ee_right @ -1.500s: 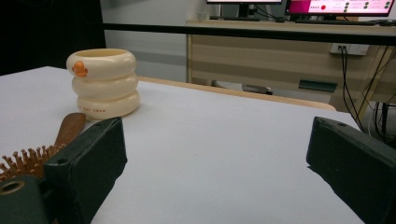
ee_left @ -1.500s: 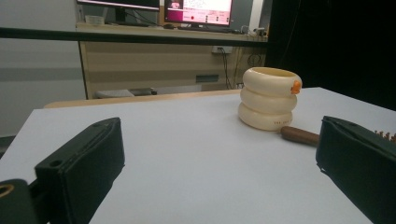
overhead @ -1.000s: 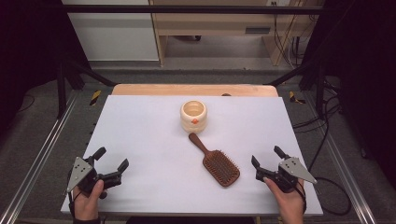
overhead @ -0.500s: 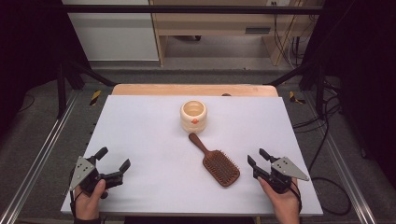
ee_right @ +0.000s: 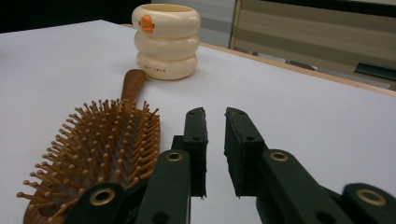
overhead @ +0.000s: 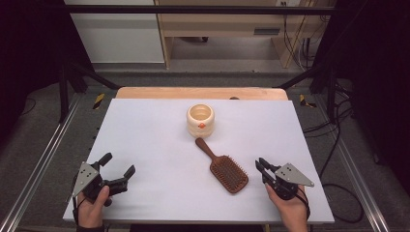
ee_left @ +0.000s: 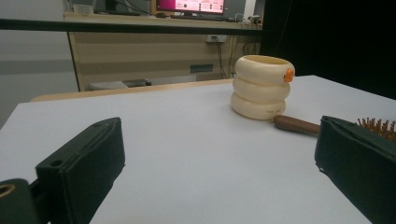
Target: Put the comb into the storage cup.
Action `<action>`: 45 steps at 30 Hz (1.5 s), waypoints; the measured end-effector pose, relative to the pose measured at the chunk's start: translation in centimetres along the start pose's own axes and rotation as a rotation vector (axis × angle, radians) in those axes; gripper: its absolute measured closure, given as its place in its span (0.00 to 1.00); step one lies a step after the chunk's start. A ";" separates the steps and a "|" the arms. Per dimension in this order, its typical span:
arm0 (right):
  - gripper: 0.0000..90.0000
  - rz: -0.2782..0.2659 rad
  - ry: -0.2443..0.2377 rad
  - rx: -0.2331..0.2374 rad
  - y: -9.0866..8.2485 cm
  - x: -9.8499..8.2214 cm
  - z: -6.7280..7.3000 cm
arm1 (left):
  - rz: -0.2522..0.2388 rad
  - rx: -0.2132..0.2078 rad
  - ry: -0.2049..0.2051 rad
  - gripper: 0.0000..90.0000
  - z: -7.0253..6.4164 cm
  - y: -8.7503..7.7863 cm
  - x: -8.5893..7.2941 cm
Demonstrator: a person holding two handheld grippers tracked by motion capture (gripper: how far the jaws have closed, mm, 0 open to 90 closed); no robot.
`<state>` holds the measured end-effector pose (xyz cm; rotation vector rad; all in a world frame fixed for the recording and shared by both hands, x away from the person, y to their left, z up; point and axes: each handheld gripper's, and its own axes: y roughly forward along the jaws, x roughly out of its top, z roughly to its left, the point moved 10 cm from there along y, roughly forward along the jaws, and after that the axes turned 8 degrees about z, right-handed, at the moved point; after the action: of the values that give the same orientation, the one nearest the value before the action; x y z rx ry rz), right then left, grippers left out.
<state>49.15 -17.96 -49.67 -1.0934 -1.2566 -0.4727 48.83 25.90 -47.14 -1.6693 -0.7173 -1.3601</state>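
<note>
A wooden paddle hairbrush (overhead: 227,171) lies bristles up on the white table (overhead: 145,130), with its handle pointing at a cream ringed cup (overhead: 200,119) behind it. My right gripper (overhead: 261,163) rests on the table just right of the brush head. Its jaws have just been closing and stand almost together, a thin gap left and nothing between them. In the right gripper view the right gripper (ee_right: 215,113) sits beside the hairbrush (ee_right: 107,149), the cup (ee_right: 166,39) beyond. My left gripper (overhead: 117,164) is wide open at the front left, holding nothing; the left gripper view frames the cup (ee_left: 262,86) between the left gripper (ee_left: 219,126) jaws.
A wooden strip (overhead: 193,93) runs along the table's far edge. Behind it stands a wooden bench (overhead: 227,24). Metal rails (overhead: 43,159) flank the table, and cables (overhead: 338,121) lie on the floor to the right.
The right gripper's jaws have closed from wide open to nearly together, and that hand has shifted slightly towards the brush. The left gripper, brush and cup have stayed put.
</note>
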 end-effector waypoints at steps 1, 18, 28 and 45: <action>0.93 -0.004 -0.001 0.010 0.2 0.0 0.3 | 0.001 0.003 -0.004 0.02 0.0 0.0 -0.1; 1.00 0.033 -0.029 0.053 0.8 -0.1 2.3 | -0.007 -0.006 -0.009 0.02 -0.2 -0.1 0.1; 1.00 0.049 -0.014 0.059 0.5 -0.3 2.4 | -0.003 -0.006 -0.002 0.02 -0.3 0.1 0.1; 1.00 0.090 -0.012 0.129 0.3 -0.3 4.7 | 0.007 -0.006 0.006 0.02 -0.5 0.2 0.0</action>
<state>46.84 -13.95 -50.40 -1.0394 -1.2255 -0.3132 48.74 25.43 -47.16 -1.6699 -0.7035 -1.3629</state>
